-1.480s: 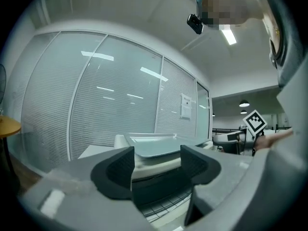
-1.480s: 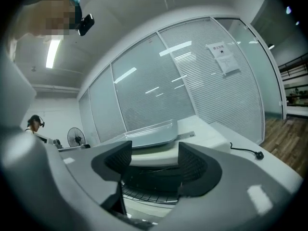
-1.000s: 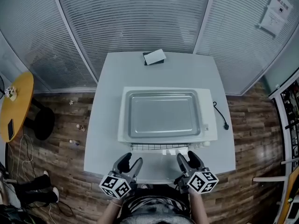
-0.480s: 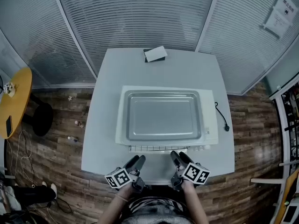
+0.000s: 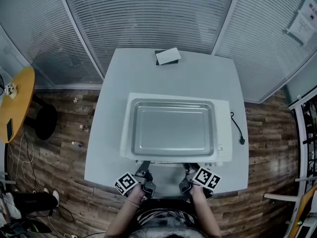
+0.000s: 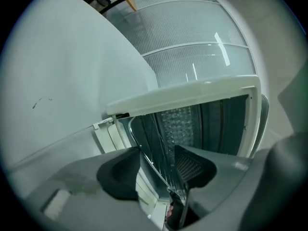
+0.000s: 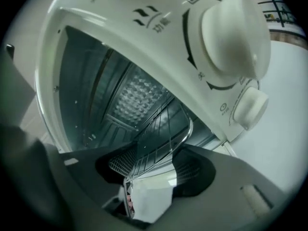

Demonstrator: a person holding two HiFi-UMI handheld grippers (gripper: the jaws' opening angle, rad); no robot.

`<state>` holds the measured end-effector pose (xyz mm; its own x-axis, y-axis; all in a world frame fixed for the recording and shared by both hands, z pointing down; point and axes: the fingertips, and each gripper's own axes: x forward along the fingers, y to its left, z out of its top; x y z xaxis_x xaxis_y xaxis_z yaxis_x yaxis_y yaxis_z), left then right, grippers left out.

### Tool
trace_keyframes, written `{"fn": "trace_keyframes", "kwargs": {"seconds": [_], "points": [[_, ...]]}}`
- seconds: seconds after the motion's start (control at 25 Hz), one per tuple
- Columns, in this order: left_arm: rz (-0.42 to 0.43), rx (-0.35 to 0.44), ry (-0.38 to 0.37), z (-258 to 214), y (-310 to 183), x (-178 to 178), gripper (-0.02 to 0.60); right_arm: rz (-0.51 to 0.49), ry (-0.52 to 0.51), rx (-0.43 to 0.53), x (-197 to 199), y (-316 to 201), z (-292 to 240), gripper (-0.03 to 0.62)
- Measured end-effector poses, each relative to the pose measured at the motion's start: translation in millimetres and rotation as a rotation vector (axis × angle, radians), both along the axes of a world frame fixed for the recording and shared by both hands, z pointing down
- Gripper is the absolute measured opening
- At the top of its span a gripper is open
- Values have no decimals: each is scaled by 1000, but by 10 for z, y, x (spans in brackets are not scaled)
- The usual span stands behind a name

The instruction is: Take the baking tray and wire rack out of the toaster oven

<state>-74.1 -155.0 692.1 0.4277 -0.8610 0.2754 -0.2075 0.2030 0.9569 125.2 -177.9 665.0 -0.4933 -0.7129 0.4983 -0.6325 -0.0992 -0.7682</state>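
A white toaster oven point(image 5: 224, 133) stands on the grey table point(image 5: 106, 133), and the silver baking tray point(image 5: 171, 128) lies on its roof. The wire rack point(image 6: 161, 143) sits inside the open cavity, front rim toward me. My left gripper point(image 5: 143, 174) is at the mouth's left side; in the left gripper view the left gripper point(image 6: 156, 166) straddles the rack's rim with room on both sides. My right gripper point(image 5: 186, 174) is at the right side. In the right gripper view the right gripper point(image 7: 154, 166) has the wire rack point(image 7: 163, 134) between its closing jaws, pads not pressing.
Two white knobs point(image 7: 236, 32) sit on the oven's right front panel. A black power cord point(image 5: 237, 128) trails off the oven's right side. A small dark and white object point(image 5: 167, 56) lies at the table's back edge. A round yellow table point(image 5: 12, 108) stands at the left.
Both grippers have dropped and moved forward from the table's front edge to the oven mouth. The left one has rolled over. The rack's rim now lies between each pair of jaws.
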Motion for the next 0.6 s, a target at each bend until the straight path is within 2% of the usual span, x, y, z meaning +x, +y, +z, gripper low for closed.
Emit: {"fn": "trace_keyframes", "kwargs": {"seconds": [0.16, 0.24, 0.32, 0.6], "points": [[-61, -12, 41, 71, -61, -69, 168, 24, 32, 5, 63, -69, 37, 136], [-63, -11, 39, 109, -59, -81, 121, 28, 38, 14, 67, -71, 28, 55], [-57, -5, 29, 129, -35, -76, 64, 24, 32, 31, 64, -62, 5, 48], [-50, 38, 47, 62, 46, -83, 44, 21, 7, 77, 44, 4, -93, 23]]}}
